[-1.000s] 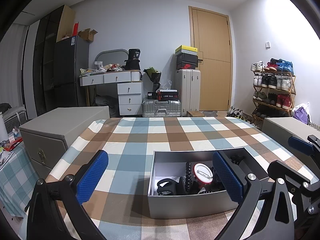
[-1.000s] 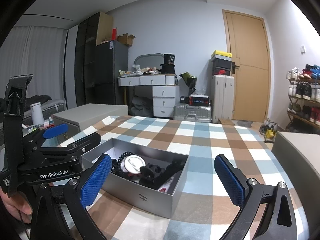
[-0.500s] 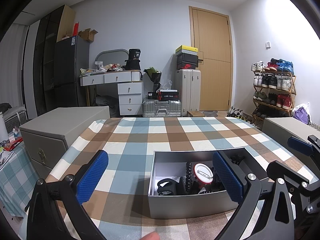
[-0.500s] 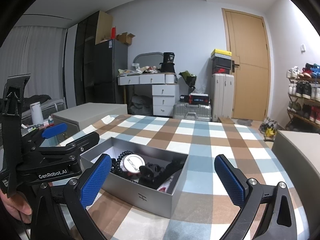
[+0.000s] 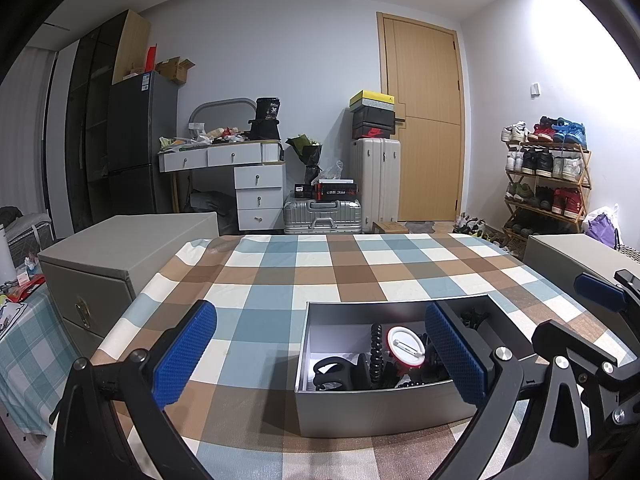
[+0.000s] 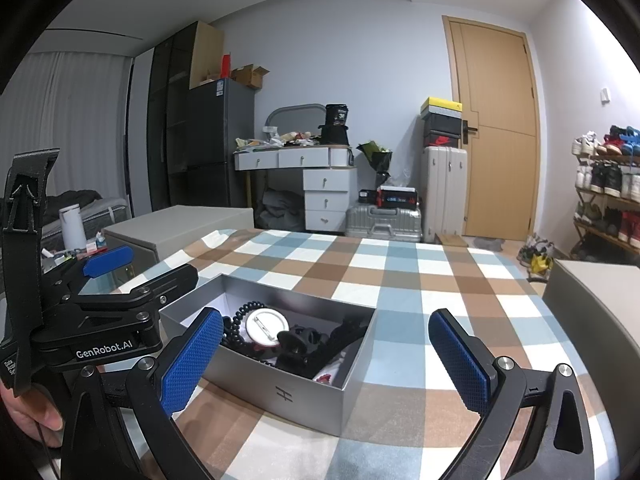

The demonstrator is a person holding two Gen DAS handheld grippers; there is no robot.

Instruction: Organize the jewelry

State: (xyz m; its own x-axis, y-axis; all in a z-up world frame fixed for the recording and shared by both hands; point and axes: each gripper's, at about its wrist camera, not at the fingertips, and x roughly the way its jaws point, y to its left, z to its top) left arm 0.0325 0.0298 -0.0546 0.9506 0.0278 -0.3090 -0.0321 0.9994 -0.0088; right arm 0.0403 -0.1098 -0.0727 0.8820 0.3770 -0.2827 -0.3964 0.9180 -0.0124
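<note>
An open grey box (image 5: 380, 412) sits on the checked tablecloth (image 5: 280, 280). It holds a round white pin badge (image 5: 404, 346) with a red rim, a black bead bracelet (image 5: 375, 356) and a black hair clip (image 5: 332, 372). My left gripper (image 5: 320, 356) hovers open just short of the box, its right pad over the box's right half. In the right wrist view the box (image 6: 280, 392) lies left of centre, with the badge (image 6: 264, 326) and beads (image 6: 240, 320) inside. My right gripper (image 6: 326, 362) is open and empty above the box's near right corner.
Grey storage chests stand at the table's left (image 5: 120, 248) and right (image 5: 580, 256). The other gripper's fingers (image 6: 168, 284) reach in from the left, and a hand (image 6: 32, 412) holds its handle. Beyond the table are a dresser (image 5: 256, 184), suitcases (image 5: 320, 216) and a shoe rack (image 5: 544, 184).
</note>
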